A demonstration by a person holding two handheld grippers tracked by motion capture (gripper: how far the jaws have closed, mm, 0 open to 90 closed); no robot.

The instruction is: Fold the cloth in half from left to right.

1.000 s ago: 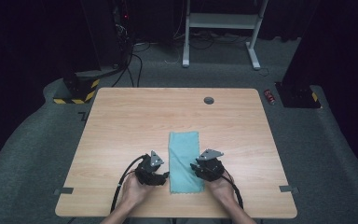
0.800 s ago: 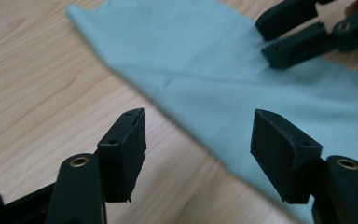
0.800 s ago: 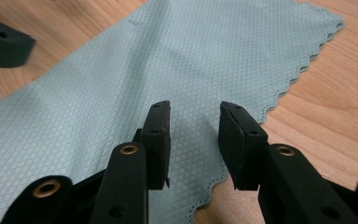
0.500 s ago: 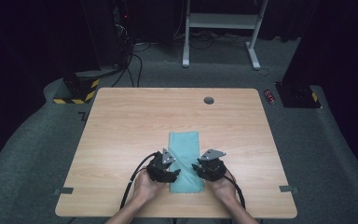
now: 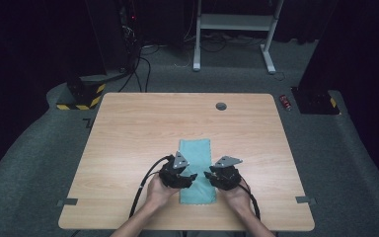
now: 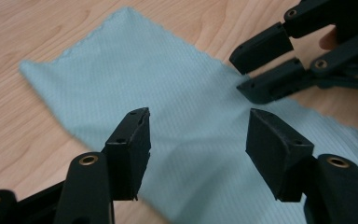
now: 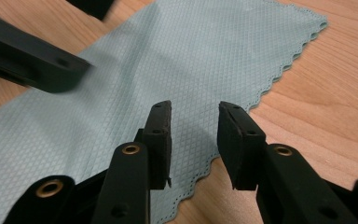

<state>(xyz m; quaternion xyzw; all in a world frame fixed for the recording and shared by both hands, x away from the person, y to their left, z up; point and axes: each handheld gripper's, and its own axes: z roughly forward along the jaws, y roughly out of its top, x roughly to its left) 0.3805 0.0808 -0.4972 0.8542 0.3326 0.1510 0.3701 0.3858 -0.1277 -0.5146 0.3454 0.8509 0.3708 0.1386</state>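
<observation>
Left gripper (image 6: 198,140) hovering over near half of teal cloth (image 5: 196,168), jaws spread wide, gripping nothing. Right gripper (image 7: 193,140) poised at cloth's scalloped right edge, jaws parted a narrower gap, also holding nothing. Cloth lying flat as long strip on wooden surface (image 5: 128,133), near front edge, centre. Both grippers facing each other across cloth, close but apart. Hands (image 5: 159,191) coming in from bottom of high view. Cables trailing back off surface.

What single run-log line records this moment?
left hand-held gripper: open, over cloth | right hand-held gripper: open, at cloth's scalloped edge | cloth: flat on table, ungrasped
</observation>
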